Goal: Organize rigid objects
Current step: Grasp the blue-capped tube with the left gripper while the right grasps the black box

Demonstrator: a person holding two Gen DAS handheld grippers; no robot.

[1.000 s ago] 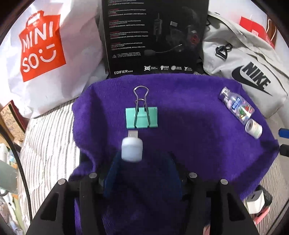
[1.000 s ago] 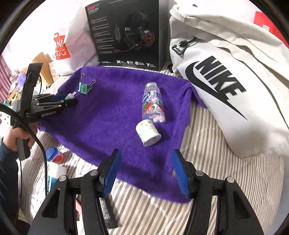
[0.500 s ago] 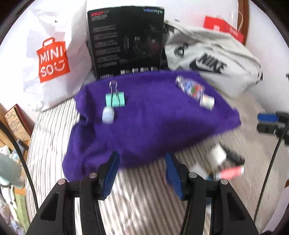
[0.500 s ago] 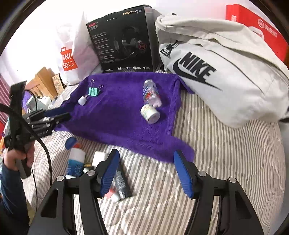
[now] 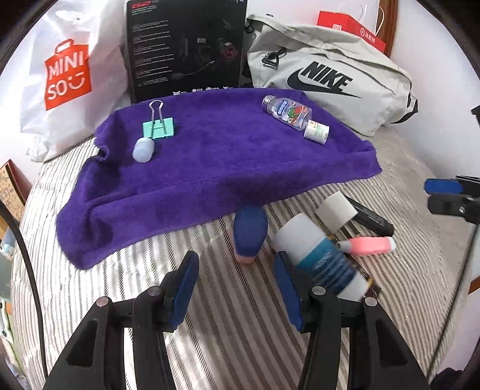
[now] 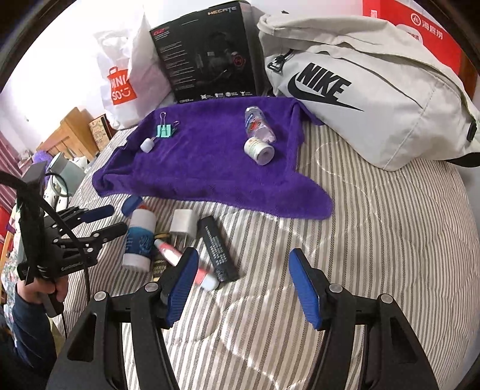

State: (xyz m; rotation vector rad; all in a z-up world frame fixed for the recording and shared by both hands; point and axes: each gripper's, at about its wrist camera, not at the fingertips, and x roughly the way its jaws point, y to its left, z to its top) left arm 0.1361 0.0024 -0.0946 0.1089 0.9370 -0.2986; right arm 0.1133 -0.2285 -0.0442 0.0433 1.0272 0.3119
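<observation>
A purple towel (image 5: 216,168) (image 6: 210,168) lies on the striped bed. On it are a teal binder clip (image 5: 158,127) (image 6: 165,129), a small pale adapter (image 5: 143,149) (image 6: 147,145), a clear bottle (image 5: 286,111) (image 6: 256,123) and a small white roll (image 5: 316,131) (image 6: 259,148). In front of the towel lie a blue-capped item (image 5: 250,232) (image 6: 132,204), a white and blue bottle (image 5: 318,252) (image 6: 138,238), a white charger (image 5: 336,210) (image 6: 183,223), a black stick (image 5: 370,217) (image 6: 217,249) and a pink tube (image 5: 370,245) (image 6: 186,264). My left gripper (image 5: 237,288) (image 6: 103,220) is open and empty just short of the blue-capped item. My right gripper (image 6: 243,288) is open and empty over bare bed.
A black headset box (image 5: 186,48) (image 6: 207,54), a white Miniso bag (image 5: 66,75) (image 6: 120,87) and a grey Nike bag (image 5: 324,75) (image 6: 360,90) stand behind the towel. A red bag (image 5: 351,27) is at the back right. Wooden furniture (image 6: 72,132) is off the bed's left.
My left gripper let go of the pale adapter beside the binder clip, then pulled back off the towel to the loose items in front. My right gripper also drew back.
</observation>
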